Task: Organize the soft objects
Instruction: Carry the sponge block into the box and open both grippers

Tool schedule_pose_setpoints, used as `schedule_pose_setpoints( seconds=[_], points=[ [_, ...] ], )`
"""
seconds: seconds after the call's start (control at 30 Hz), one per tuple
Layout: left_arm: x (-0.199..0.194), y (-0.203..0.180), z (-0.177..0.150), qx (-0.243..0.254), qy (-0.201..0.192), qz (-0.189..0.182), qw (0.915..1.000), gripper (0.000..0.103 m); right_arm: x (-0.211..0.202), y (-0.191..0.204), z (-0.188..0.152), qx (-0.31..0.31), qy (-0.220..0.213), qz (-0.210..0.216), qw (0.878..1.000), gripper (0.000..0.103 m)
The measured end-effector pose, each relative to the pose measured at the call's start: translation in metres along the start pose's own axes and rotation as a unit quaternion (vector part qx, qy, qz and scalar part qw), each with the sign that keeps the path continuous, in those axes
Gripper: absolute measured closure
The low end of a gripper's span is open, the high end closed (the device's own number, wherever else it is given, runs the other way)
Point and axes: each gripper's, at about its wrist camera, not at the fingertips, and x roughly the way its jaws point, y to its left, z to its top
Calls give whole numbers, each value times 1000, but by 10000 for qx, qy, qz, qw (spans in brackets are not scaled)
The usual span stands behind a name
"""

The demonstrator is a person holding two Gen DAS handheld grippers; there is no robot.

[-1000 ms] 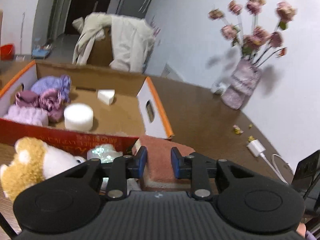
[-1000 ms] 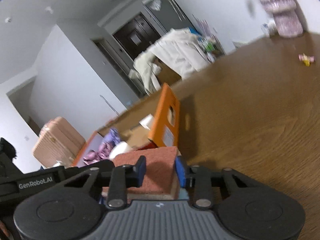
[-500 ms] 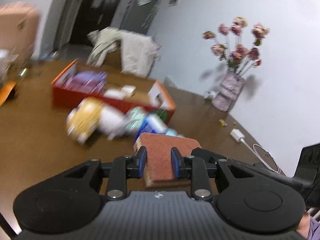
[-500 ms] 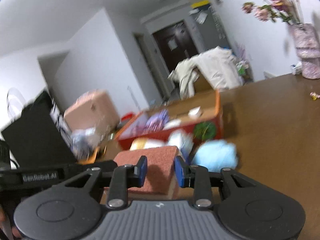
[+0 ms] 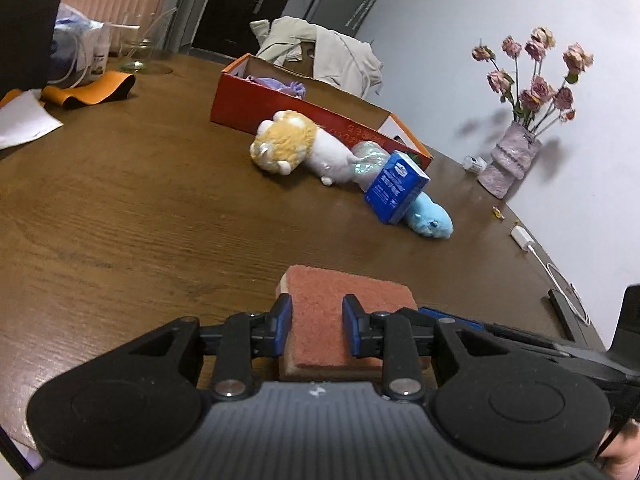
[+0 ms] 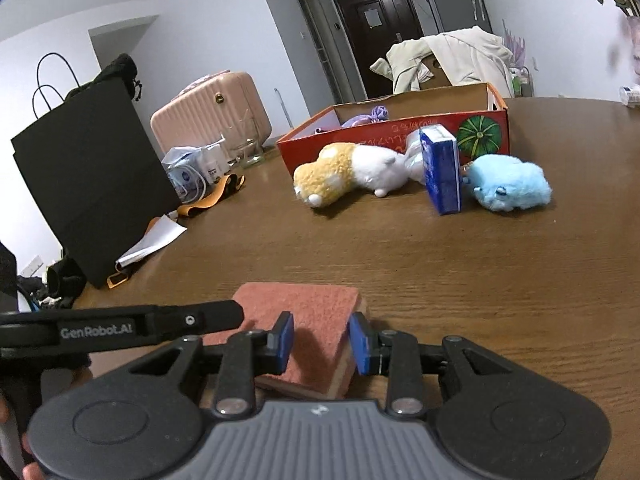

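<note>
Both grippers, L [image 5: 316, 330] & R [image 6: 320, 342], fingers narrow on one pink sponge [image 5: 344, 308], jaws easing open, low over worktop [image 5: 140, 220]. Keep both level; release together, w/o dragging.

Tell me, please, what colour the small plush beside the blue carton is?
Light blue plush; the right wrist view shows it best.

Wooden table [image 5: 120, 208]: red box [image 5: 256, 110], plush toys [image 5: 296, 148], blue carton [image 5: 394, 188], possibly sponge [image 5: 320, 320].
</note>
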Motion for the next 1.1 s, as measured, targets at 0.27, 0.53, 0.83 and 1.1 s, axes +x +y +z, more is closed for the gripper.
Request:
schedule_pose_setpoints(
  seconds=[0.27,0.53,0.83,1.1],
  points=[
    [2,-2,1,41,73,56,9999,58,4,-2,5,91,-22,-100,9999,62],
    [8,2,2,34,208,-61,9998,70,13,-10,5,338,111,24,9994,61],
    [6,-11,17,97,58,-154,9998,70,5,-5,22,232,-92,-49,9997,69],
    [33,-48,101,484,-469,-609,9959,70,-7,-21,105,-45,-892,-263,9957,69]
  ],
)
